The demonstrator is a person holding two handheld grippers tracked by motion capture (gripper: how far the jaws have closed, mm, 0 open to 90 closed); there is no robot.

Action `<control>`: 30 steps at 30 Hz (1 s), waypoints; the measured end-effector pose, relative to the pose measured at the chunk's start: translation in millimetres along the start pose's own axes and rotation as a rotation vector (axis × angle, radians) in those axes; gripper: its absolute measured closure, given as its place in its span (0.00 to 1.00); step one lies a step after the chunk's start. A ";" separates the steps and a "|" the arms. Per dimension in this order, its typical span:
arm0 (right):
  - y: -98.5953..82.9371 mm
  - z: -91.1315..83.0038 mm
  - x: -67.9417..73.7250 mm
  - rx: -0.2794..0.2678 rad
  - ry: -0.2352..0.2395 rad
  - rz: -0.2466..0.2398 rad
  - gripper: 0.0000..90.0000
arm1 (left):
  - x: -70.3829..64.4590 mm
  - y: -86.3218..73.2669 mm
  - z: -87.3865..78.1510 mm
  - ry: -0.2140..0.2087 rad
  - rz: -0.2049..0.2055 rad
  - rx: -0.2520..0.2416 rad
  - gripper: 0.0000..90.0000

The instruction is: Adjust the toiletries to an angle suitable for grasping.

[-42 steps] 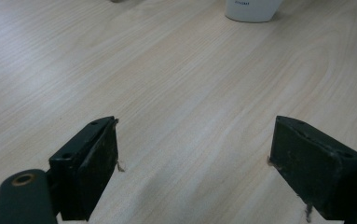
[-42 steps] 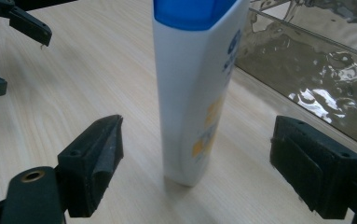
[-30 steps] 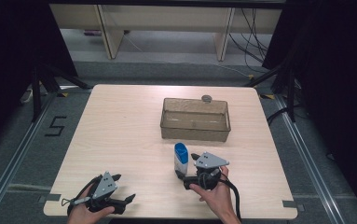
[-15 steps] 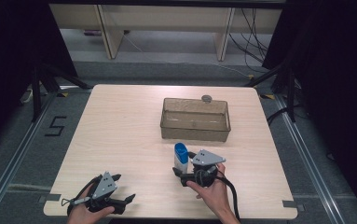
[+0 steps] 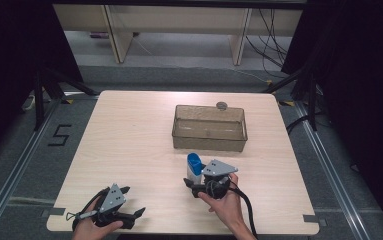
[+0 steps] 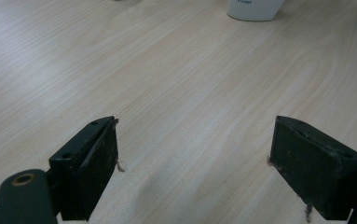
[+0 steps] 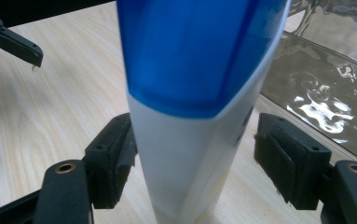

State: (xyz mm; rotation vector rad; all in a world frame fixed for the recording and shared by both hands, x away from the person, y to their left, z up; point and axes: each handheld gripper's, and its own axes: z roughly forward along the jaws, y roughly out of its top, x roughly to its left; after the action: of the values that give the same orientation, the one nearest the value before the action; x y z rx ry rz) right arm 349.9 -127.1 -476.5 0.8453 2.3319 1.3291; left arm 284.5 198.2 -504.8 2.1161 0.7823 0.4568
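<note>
A dark room with black drapes at both sides surrounds a pale wood-grain counter [image 5: 129, 150], its laminate smooth and matt, with a bare shelf frame on the grey floor beyond it. On the counter's far right half sits a clear plastic bin [image 5: 209, 128] — rectangular, thin-walled, glossy, its side rippling with reflections in the right gripper view. A small round grey object [image 5: 222, 105] lies just behind its far rim. Near the person's edge, in front of the bin and apart from it, stands the bottle [image 7: 190, 116]: an upright white plastic tube shape with a translucent blue cap, smooth and slightly tapered. The right gripper [image 5: 202, 181] has its black fingers [image 7: 111, 163] on either side of the bottle, the left pad touching or nearly so, the right one still clear of it — open, not clamped. The left gripper [image 6: 209, 163] rests low over bare counter at the near left, well apart, fingers spread wide and holding nothing; their rubber pads look scuffed.
</note>
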 end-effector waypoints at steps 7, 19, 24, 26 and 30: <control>0.2 2.8 1.5 0.003 0.003 0.007 0.37 | 1.5 0.7 -0.5 0.005 0.020 0.019 0.17; 0.5 6.0 -0.4 0.013 0.013 0.005 0.44 | 1.5 0.7 0.3 0.015 0.015 0.020 0.16; 0.2 7.1 0.5 0.021 0.015 0.003 0.49 | 0.2 0.7 1.7 0.009 -0.001 0.007 0.16; 0.0 6.9 1.3 0.027 0.010 0.011 0.50 | 0.0 0.6 1.8 0.008 -0.002 0.008 0.16; 0.1 7.3 0.1 0.016 0.013 -0.005 0.53 | 0.7 0.8 0.9 0.008 0.009 0.011 0.16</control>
State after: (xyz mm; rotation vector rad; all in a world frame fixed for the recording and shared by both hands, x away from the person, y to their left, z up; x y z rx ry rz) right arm 353.8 -122.2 -480.1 0.8374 2.3559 1.3196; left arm 285.8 197.7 -504.7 2.1302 0.7821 0.4668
